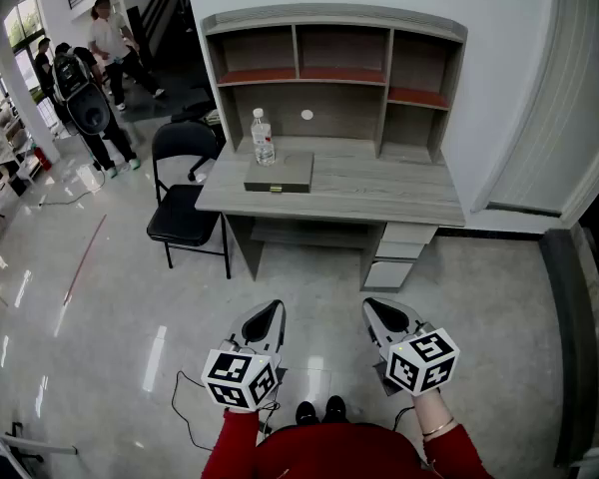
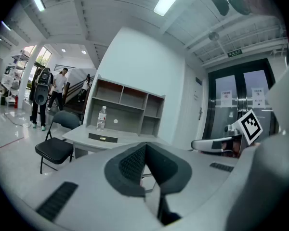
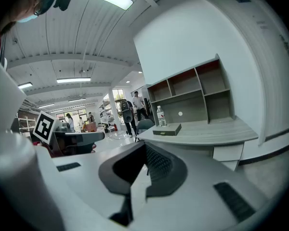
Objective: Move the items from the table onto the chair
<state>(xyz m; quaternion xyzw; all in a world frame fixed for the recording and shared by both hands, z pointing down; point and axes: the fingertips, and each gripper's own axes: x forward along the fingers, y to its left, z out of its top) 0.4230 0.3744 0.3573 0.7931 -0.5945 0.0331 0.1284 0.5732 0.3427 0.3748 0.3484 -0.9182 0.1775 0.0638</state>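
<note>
The table (image 1: 379, 193) stands against the far wall, with a shelf unit (image 1: 329, 58) on its rear half. On the left part of the tabletop a bottle (image 1: 264, 138) stands upright near the back, and just before it — close, perhaps touching — lies a flat box (image 1: 280, 172). Drawers (image 1: 394, 257) sit under the table's right end. The chair (image 1: 185, 213) stands on the floor just beside the table's left end, its seat lower than the tabletop. Farther left and behind, several people (image 1: 105, 38) stand well apart from the table. Nearest the camera, the left gripper (image 1: 268, 312) and right gripper (image 1: 379, 310) sit side by side — well short of the table.
</note>
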